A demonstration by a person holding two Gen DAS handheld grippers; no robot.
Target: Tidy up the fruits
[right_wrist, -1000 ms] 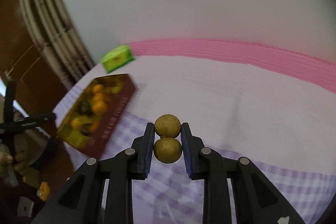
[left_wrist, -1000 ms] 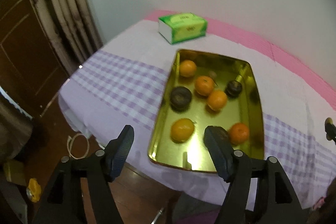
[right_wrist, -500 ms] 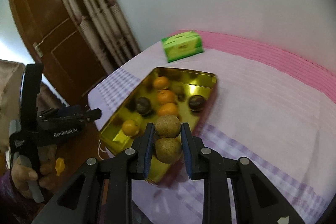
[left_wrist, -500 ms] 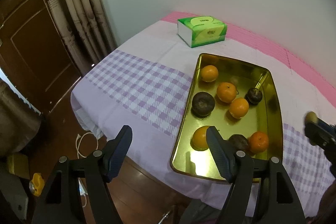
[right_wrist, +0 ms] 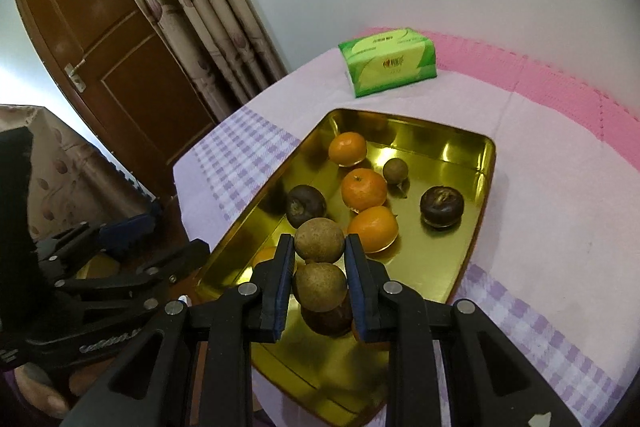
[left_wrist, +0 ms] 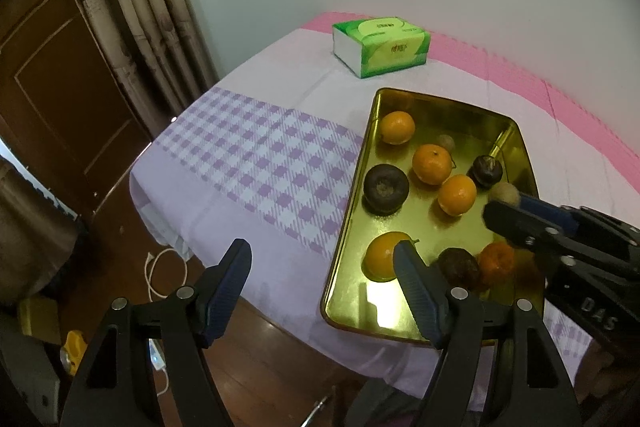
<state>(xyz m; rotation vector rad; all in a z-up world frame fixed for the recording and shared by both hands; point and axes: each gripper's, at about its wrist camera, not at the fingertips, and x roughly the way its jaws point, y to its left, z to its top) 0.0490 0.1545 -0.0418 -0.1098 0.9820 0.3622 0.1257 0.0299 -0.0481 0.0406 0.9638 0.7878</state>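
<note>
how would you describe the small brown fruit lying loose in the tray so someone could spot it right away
Find the gold tray on the checked tablecloth, in front of the green tissue pack. At its far end, just right of the middle orange, lies the small brown fruit. It is tan and dull, smaller than the oranges and paler than the near-black dark fruits.

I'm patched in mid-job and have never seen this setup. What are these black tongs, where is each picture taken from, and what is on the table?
No robot here: a person holds one pair of tongs in each hand, and a camera on each looks along its fingers. In the left view, the left tongs stand open and empty at the near end of a gold tray. In the right view, the right tongs are shut on two small brown fruits above the tray. In the tray lie oranges and dark round fruits. A green tissue box sits behind it on the checked tablecloth.
</note>
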